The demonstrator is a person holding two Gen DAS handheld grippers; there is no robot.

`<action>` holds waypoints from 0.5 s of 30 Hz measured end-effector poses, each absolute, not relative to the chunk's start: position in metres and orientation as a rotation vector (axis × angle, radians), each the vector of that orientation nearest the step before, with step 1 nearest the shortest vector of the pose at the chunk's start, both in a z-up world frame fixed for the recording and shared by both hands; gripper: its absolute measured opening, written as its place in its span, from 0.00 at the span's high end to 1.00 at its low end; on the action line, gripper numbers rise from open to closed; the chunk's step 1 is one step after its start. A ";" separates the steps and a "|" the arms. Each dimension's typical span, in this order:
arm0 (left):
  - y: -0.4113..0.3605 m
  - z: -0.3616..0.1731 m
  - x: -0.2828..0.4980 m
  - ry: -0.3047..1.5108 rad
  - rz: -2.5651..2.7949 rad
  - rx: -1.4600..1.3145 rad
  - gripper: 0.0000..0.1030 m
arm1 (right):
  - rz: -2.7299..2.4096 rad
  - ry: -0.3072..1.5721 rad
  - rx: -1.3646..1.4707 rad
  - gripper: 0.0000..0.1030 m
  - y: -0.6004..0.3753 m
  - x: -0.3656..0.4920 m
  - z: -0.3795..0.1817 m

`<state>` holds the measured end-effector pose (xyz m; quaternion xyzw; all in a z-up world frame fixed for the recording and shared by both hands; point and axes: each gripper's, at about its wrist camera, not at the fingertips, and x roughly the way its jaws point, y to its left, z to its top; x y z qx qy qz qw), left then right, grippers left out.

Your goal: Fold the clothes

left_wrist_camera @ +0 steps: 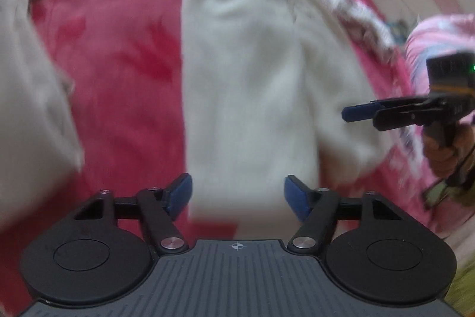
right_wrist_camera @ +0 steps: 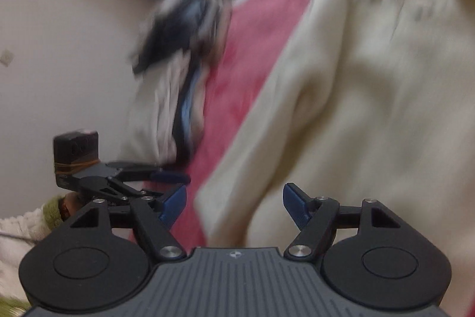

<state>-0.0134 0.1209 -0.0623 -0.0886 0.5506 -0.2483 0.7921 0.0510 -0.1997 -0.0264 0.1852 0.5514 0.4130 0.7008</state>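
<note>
A white fleecy garment (left_wrist_camera: 252, 73) lies lengthwise on a pink blanket (left_wrist_camera: 118, 55). My left gripper (left_wrist_camera: 236, 193) hovers at its near end, open, with nothing between the blue pads. At the right edge of the left wrist view the right gripper (left_wrist_camera: 359, 113) shows side-on by the garment's right sleeve. In the right wrist view the same cream garment (right_wrist_camera: 356, 97) fills the right half. My right gripper (right_wrist_camera: 234, 199) is open above its near corner. The left gripper (right_wrist_camera: 170, 178) appears at the left, its fingers apart.
Another pale cloth (left_wrist_camera: 26, 85) lies on the left of the blanket. A heap of dark, blue and white clothes (right_wrist_camera: 178, 55) sits at the blanket's far edge by a plain wall (right_wrist_camera: 59, 34). A hand (left_wrist_camera: 445, 150) in a pink patterned sleeve holds the right gripper.
</note>
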 end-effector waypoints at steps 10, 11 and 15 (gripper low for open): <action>0.098 -0.084 -0.041 1.056 -0.515 -0.015 0.28 | 0.880 1.220 0.187 0.28 -0.128 0.025 -0.059; 0.097 -0.084 -0.042 1.042 -0.515 0.000 0.28 | 0.877 1.219 0.190 0.30 -0.128 0.025 -0.058; 0.091 -0.086 -0.044 0.977 -0.519 0.054 0.28 | 0.863 1.217 0.203 0.41 -0.126 0.027 -0.058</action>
